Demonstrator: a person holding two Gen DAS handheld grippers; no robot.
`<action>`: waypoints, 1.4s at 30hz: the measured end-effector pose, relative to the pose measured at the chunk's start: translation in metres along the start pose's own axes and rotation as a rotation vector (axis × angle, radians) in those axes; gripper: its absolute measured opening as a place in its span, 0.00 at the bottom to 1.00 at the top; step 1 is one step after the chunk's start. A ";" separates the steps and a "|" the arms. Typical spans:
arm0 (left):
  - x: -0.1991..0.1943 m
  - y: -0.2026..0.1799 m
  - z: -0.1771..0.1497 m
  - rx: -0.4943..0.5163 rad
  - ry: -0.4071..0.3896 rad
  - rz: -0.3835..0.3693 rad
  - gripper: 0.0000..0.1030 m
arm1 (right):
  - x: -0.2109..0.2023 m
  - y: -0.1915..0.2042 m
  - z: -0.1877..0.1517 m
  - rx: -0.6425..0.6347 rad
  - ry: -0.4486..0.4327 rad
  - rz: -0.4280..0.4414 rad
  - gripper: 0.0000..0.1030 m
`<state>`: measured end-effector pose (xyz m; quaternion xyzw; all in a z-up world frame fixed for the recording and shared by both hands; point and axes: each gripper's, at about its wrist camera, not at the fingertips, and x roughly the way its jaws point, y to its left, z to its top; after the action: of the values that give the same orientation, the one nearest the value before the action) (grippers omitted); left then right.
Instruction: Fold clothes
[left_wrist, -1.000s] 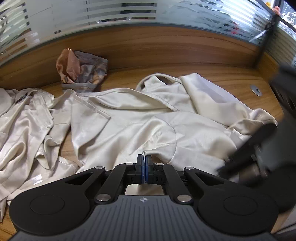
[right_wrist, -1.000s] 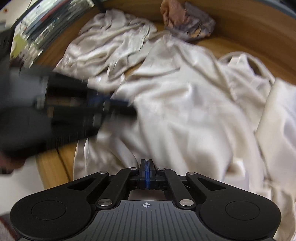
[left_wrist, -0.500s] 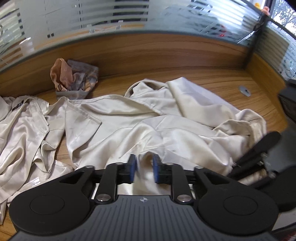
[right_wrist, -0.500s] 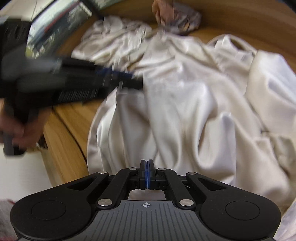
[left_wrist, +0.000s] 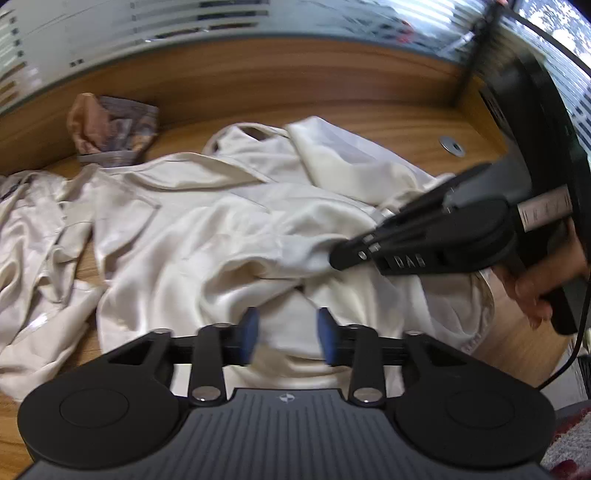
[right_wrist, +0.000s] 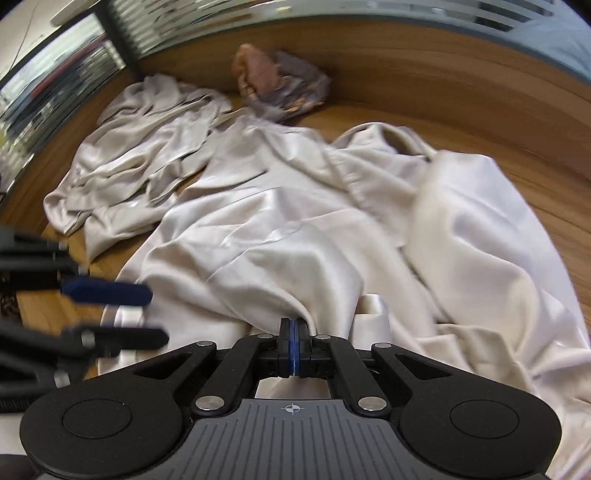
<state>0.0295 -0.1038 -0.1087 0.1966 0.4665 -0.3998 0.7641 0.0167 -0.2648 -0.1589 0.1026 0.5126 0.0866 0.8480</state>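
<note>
Since a second ago the cream shirt (left_wrist: 236, 229) has bunched nearer the front edge of the wooden bench (left_wrist: 388, 122), and the left gripper (left_wrist: 286, 334) has just been opening; its blue pads now stand apart over the cloth, pressing nothing. Right gripper (right_wrist: 294, 345) stays clamped on a fold of the shirt (hem side). Another pale garment (right_wrist: 147, 147) lies beside it, a patterned bundle (right_wrist: 284, 88) behind.

Black two-finger left gripper (left_wrist: 287, 335) with blue pads (left_wrist: 249, 334), silver screws, ribbed grey housing, right gripper (right_wrist: 294, 345) alike, white lettering, black cable
</note>
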 end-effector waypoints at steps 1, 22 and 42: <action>0.004 -0.003 0.001 0.008 0.004 0.001 0.50 | 0.000 -0.002 0.001 0.010 0.002 0.004 0.03; 0.028 0.006 -0.009 0.000 0.091 0.163 0.02 | -0.004 0.011 -0.006 0.001 0.001 0.058 0.04; 0.017 0.015 -0.002 -0.072 0.056 0.141 0.01 | 0.022 0.004 -0.004 0.016 0.027 -0.026 0.03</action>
<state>0.0449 -0.1005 -0.1257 0.2124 0.4869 -0.3224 0.7835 0.0227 -0.2550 -0.1786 0.1017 0.5260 0.0729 0.8413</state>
